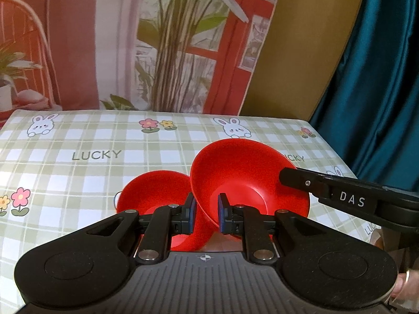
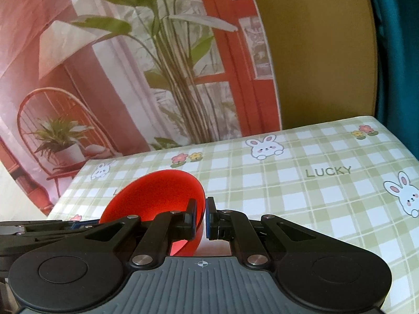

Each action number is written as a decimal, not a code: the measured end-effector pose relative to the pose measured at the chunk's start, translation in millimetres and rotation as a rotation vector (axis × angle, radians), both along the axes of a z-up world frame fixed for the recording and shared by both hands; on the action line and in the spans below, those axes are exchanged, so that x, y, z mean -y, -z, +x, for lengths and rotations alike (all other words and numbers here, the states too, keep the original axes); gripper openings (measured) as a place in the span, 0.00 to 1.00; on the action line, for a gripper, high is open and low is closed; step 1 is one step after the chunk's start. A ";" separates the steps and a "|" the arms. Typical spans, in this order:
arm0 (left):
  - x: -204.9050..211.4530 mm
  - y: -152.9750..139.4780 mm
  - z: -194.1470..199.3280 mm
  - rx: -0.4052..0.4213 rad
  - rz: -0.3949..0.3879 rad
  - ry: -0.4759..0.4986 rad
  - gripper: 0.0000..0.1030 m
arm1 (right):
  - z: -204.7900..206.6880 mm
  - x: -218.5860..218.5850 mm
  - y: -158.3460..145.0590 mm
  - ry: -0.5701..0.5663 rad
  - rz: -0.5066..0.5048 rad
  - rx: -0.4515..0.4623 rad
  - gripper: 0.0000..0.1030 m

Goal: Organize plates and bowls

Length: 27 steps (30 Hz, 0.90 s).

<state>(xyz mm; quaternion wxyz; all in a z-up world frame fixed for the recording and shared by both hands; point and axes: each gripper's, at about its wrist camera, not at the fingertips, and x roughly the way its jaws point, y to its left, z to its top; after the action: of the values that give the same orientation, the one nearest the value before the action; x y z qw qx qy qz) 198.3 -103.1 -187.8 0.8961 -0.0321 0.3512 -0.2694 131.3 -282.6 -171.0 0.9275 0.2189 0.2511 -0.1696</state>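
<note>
Two red bowls show in the left wrist view. The larger-looking one (image 1: 248, 178) is tilted and lifted, its rim between the jaws of my left gripper (image 1: 207, 214), which stands a bowl-wall apart around it. My right gripper (image 1: 285, 178) reaches in from the right and pinches the same bowl's right rim. A second red bowl (image 1: 157, 191) sits behind and to the left on the table. In the right wrist view my right gripper (image 2: 200, 219) is shut on the rim of the tilted red bowl (image 2: 157, 196); the left gripper's arm (image 2: 39, 229) shows at far left.
The table wears a green-checked cloth (image 1: 104, 157) with rabbits, flowers and "LUCKY". A printed backdrop (image 1: 131, 39) with plants and a red window hangs behind it. A teal curtain (image 1: 379, 91) hangs at the right, past the table's right edge.
</note>
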 end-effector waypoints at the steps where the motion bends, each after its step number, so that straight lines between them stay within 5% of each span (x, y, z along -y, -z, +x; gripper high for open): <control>1: -3.0 -0.2 0.5 0.003 -0.001 -0.005 0.17 | 3.0 -1.9 -0.6 -0.008 -0.003 0.001 0.06; 14: -38.5 7.7 27.4 -0.022 -0.007 -0.108 0.17 | 56.1 -20.2 12.0 -0.112 0.003 -0.047 0.06; 27: -40.6 27.5 35.2 -0.047 0.039 -0.113 0.17 | 71.3 -23.4 35.2 -0.133 0.016 -0.102 0.06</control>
<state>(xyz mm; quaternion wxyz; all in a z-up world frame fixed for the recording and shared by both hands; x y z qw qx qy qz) 233.5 -62.5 -215.3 0.9018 -0.0408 0.3749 -0.2109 202.6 -259.1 -206.2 0.9210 0.2000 0.3132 -0.1167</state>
